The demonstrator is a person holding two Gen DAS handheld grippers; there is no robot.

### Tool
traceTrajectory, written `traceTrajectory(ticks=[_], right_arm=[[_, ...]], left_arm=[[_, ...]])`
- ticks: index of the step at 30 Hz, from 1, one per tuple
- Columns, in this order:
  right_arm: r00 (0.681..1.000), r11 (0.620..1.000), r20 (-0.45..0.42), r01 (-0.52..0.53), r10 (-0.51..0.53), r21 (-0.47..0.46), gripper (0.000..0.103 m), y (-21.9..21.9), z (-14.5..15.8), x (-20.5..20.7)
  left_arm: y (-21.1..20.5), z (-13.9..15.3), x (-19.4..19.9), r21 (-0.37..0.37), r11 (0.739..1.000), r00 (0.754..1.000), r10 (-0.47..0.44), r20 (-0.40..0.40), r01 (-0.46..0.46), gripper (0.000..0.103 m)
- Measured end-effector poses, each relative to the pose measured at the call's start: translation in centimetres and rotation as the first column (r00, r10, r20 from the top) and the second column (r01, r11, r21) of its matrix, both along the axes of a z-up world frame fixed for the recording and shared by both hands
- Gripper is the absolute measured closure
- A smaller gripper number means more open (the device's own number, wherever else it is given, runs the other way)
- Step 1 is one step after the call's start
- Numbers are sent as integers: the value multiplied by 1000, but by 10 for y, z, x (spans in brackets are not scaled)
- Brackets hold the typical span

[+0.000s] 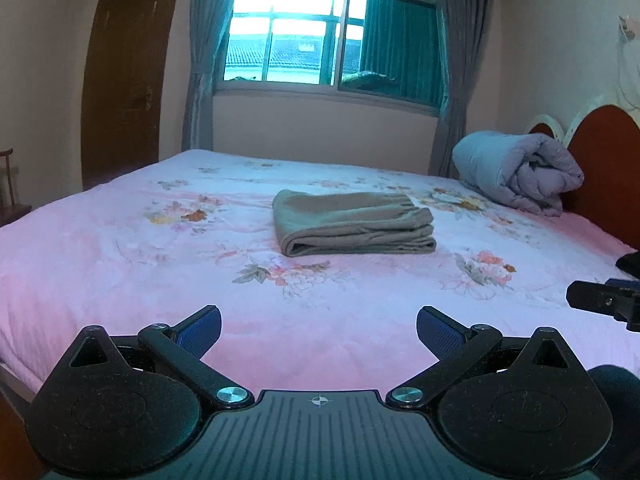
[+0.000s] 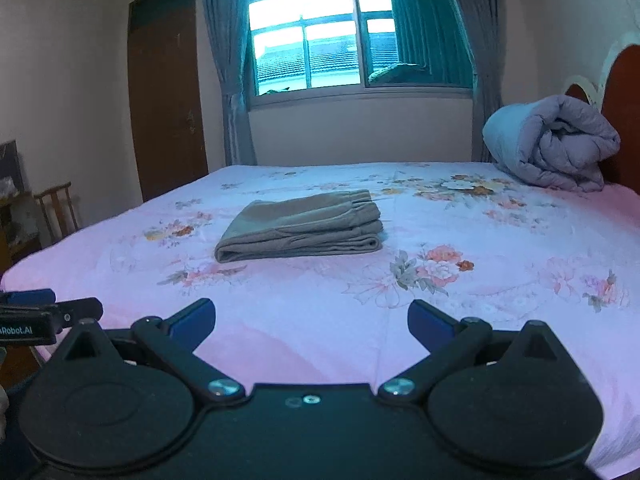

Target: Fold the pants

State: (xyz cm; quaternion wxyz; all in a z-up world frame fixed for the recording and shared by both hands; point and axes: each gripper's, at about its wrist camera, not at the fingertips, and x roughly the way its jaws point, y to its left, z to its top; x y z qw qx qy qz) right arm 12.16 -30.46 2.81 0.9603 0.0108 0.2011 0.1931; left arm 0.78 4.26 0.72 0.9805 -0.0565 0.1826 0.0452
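Grey-brown pants (image 1: 352,222) lie folded in a compact stack in the middle of the pink floral bed (image 1: 120,280); they also show in the right wrist view (image 2: 304,226). My left gripper (image 1: 319,330) is open and empty, held back over the bed's near edge, well short of the pants. My right gripper (image 2: 311,320) is also open and empty, likewise back from the pants. The right gripper shows at the right edge of the left wrist view (image 1: 608,304), and the left gripper at the left edge of the right wrist view (image 2: 48,314).
A rolled lilac quilt (image 1: 520,170) lies at the far right by the red headboard (image 1: 608,168). A window with grey curtains (image 1: 332,32) is behind the bed. A brown door (image 2: 168,92) and a wooden chair (image 2: 58,210) stand at the left.
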Motion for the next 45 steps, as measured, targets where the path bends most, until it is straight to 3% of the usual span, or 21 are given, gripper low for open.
traceTrajectory(ticks=[8, 45], right_arm=[[1000, 1000, 3, 14, -14, 17, 6, -1, 0, -1], [1000, 1000, -1, 18, -18, 23, 6, 2, -1, 1]], left_arm=[[-8, 2, -4, 34, 999, 1000, -12, 22, 11, 0], [-8, 2, -7, 28, 1000, 999, -11, 36, 10, 0]])
